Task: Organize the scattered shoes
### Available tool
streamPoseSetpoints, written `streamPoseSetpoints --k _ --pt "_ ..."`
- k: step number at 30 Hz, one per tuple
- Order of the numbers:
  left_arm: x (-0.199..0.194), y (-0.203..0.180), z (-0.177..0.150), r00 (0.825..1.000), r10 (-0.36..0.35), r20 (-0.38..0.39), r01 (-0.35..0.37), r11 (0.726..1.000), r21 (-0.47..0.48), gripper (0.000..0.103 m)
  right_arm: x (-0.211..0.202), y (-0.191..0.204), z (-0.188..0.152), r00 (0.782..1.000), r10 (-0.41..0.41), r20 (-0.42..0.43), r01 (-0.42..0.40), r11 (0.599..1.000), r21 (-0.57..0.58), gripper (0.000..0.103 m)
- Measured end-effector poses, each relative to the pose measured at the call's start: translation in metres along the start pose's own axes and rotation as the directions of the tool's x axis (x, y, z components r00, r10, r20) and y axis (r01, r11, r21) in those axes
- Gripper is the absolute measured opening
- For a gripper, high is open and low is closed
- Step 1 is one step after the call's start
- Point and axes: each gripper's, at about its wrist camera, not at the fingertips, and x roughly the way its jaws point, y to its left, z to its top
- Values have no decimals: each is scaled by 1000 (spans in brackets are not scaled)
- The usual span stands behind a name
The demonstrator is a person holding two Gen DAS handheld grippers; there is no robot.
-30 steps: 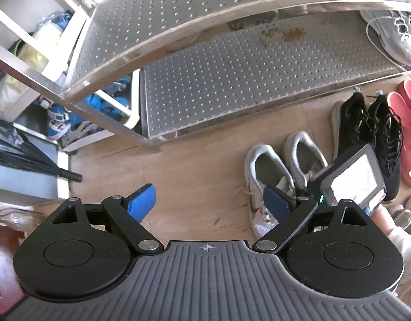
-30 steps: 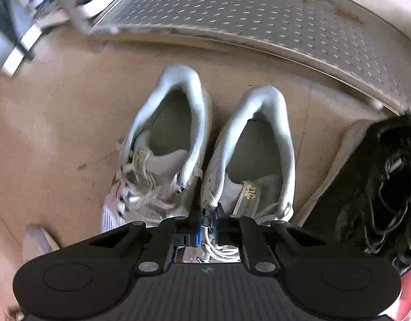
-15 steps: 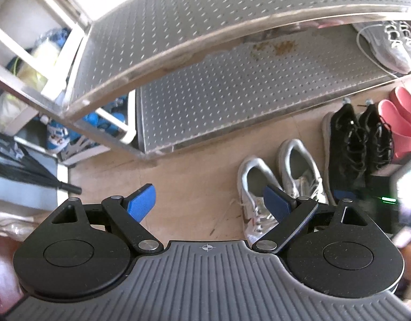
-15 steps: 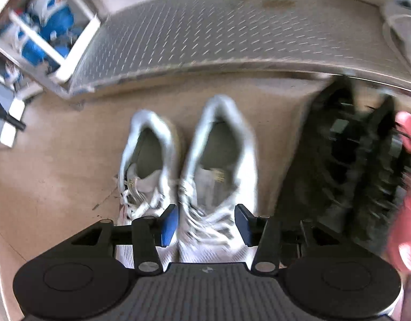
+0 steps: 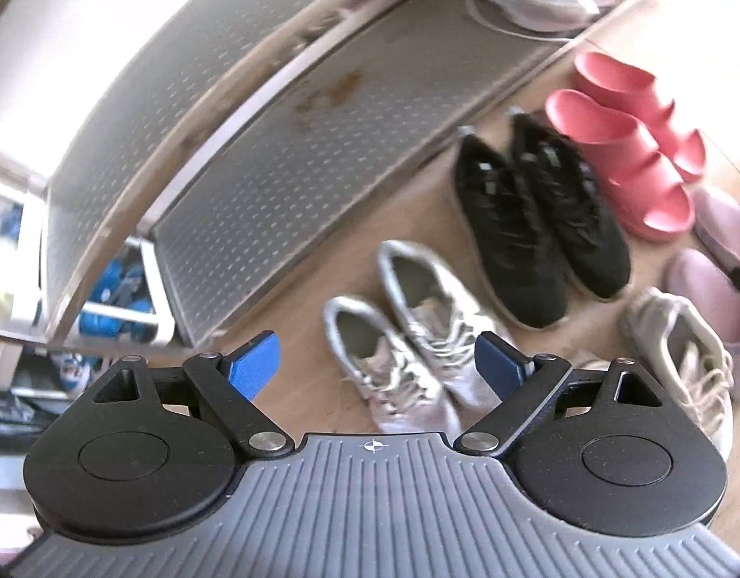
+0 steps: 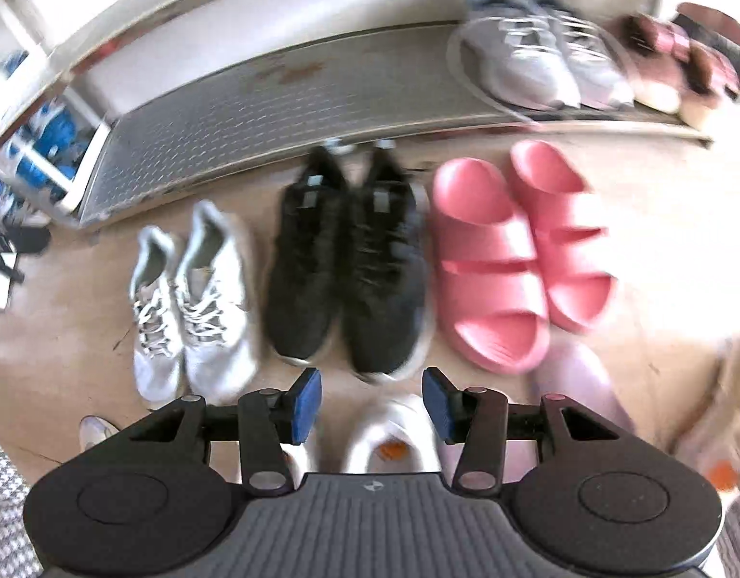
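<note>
- The right tool [image 6: 370,402] is hanging with its fingers apart and nothing between them; 1.0 s ago they were pinched together over the laces of the silver-white sneakers [image 6: 196,298], so that pair has been let go.
- Those sneakers are now lying side by side on the floor [image 6: 57,337], heels toward the metal rack [image 6: 273,96], in a row with the black sneakers [image 6: 350,260] and the pink slides [image 6: 519,255].
- The left tool [image 5: 377,361] is also standing apart and empty, and its view has been swinging right, taking in more of the row.
- Judging by this, 3 pairs are sitting lined up, while a loose beige sneaker [image 5: 683,361] and some mauve footwear [image 5: 707,269] are lying apart from the row, so sorting is probably remaining.
- Grey sneakers [image 6: 538,58] are resting on the rack's lower shelf beside 1 dark pinkish pair [image 6: 678,62].
- Motion blur is smearing both views; a white shoe [image 6: 394,438] with an orange mark is being half hidden behind the right tool, and whether it has a partner I cannot tell.
</note>
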Motion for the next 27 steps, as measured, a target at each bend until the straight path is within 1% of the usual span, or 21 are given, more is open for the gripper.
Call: streamPoseSetpoints --k 4,7,9,12,16,20,25,27 --pt "-10 -23 -5 1000 -25 -5 25 1000 -9 92 -5 -15 -37 1000 3 -22 -3 1000 30 46" --pt "-8 -34 -13 999 -40 -37 38 999 -36 92 -8 -26 -64 999 6 -38 -4 999 53 46" --pt "1 -38 -20 996 -34 -81 29 998 -63 92 11 -11 -77 998 0 -62 0 1000 -5 47" --pt "11 -41 -26 992 -53 -111 47 997 -54 92 38 9 -91 993 2 -119 -10 998 -65 47" --pt "22 -37 -23 993 -34 -111 31 999 -28 92 53 19 -100 986 2 -165 -16 996 -84 53" --pt "25 -35 -14 996 -23 -87 23 1000 -1 92 63 20 -110 978 1 -210 -20 996 -87 55" --pt "23 -33 -4 998 -29 -55 30 999 12 92 78 27 -113 975 -5 -222 -23 992 -125 54" --pt "21 -32 -2 998 -30 -49 30 1000 10 92 84 31 -113 980 -13 -200 -12 992 -125 56"
